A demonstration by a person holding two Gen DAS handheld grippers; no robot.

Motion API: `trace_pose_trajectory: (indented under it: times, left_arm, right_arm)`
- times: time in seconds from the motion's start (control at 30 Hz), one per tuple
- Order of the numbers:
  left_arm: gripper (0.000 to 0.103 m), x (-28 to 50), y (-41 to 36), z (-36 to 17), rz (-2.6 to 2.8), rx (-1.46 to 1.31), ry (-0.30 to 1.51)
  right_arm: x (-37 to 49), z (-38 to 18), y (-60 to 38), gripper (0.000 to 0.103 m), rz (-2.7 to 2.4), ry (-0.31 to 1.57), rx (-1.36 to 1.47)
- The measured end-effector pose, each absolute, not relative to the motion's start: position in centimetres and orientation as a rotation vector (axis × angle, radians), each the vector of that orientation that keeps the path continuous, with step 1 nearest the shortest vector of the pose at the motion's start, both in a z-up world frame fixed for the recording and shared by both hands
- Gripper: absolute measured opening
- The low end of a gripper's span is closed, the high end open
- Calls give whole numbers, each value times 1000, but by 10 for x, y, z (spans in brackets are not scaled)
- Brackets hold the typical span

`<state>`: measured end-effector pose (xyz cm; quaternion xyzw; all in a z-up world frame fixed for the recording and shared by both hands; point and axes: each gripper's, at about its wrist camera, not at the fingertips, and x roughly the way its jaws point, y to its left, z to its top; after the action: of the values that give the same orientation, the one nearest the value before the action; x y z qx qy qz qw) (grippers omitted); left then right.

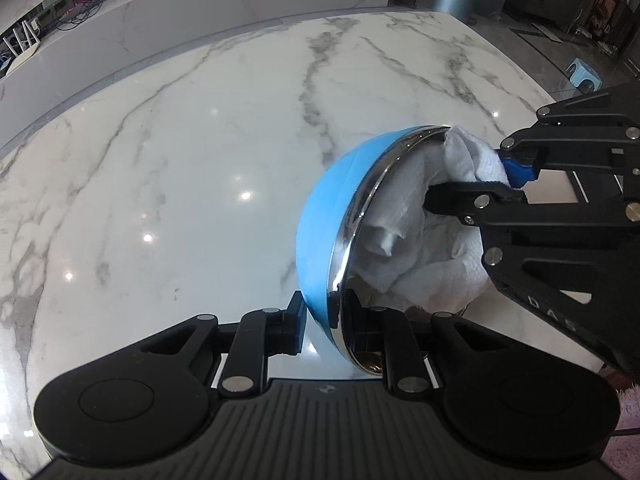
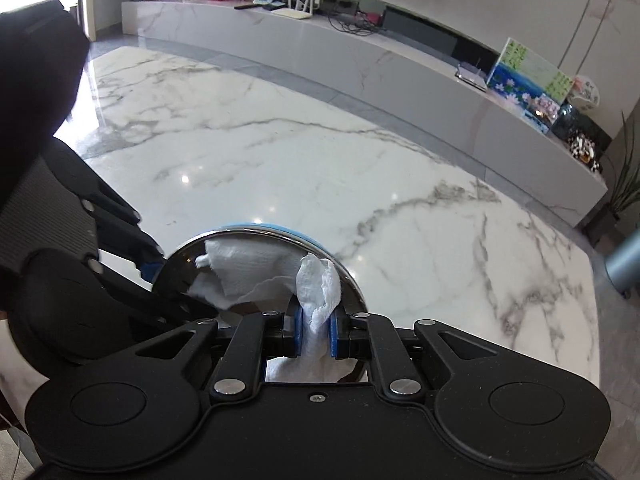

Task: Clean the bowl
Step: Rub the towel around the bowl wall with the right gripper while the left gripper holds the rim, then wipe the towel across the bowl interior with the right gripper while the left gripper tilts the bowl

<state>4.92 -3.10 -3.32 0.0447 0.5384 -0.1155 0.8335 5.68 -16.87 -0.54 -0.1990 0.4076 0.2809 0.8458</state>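
The marble table [image 1: 180, 168] fills most of both views; its near edge is cut off by the gripper bodies, and at the lower right of the left wrist view a strip of pink fabric [image 1: 628, 412] is only partly visible.

The bowl [image 1: 324, 220], blue outside with a chrome rim, is held tipped on edge above the table, its mouth turned toward the right gripper. Whether it touches the tabletop cannot be determined: its lower part is hidden behind the left gripper's fingers.

The left gripper [image 1: 326, 322] is clamped on the bowl's rim, one pad on the blue outer wall, the other inside; the inner pad is largely in shadow.

The right gripper [image 2: 314, 330] is closed tight on a white paper towel [image 2: 320, 284], with the crumpled wad standing up between its blue pads. In the left wrist view the towel fills the bowl's mouth, so the inner surface is mostly concealed. The mirrored interior reflects the towel, making the extent of contact hard to judge.
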Motion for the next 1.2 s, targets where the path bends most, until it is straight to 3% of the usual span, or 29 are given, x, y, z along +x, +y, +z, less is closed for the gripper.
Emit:
trace_pose_trajectory:
  times: [0.87, 1.0, 1.2]
  left_arm:
    - [26, 53, -27, -34, -237, 27, 1111]
    - [18, 54, -31, -39, -239, 38, 1121]
    - [17, 54, -33, -39, -246, 52, 1132]
  right_arm:
    - [82, -49, -190, 6, 614, 1171, -58]
    - [81, -49, -189, 6, 613, 1167, -61]
    - [78, -47, -185, 6, 614, 1149, -105]
